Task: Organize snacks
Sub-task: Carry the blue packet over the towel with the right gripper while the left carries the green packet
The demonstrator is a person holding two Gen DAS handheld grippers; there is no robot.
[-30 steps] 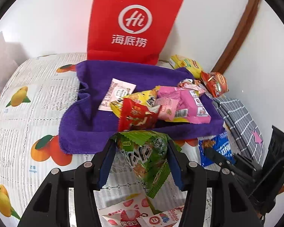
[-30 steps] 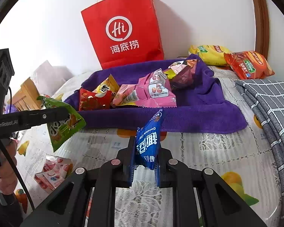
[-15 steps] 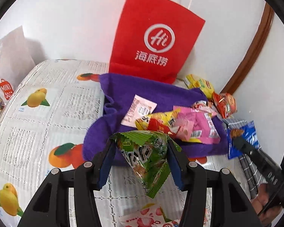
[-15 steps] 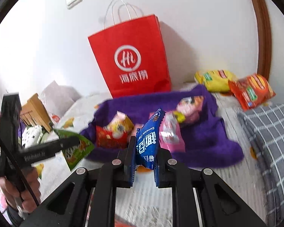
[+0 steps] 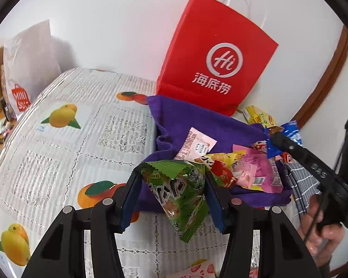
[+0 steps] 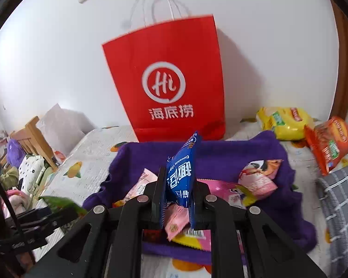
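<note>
Fruit-print tablecloth (image 5: 58, 139), grey checked cloth (image 6: 341, 197), wooden chair (image 6: 32, 136)

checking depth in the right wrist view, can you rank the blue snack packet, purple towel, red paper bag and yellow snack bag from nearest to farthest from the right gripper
1. blue snack packet: clamped in the right gripper jaws.
2. purple towel: spread just beyond, under the packet.
3. red paper bag: upright behind the towel, at the wall.
4. yellow snack bag: far right; too close to the red bag to rank firmly.

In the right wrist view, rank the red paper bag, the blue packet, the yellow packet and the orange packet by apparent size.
1. red paper bag
2. blue packet, though it sits close to the camera, clamped in the right gripper, so its rank is unsure
3. yellow packet and orange packet, which look alike
</note>
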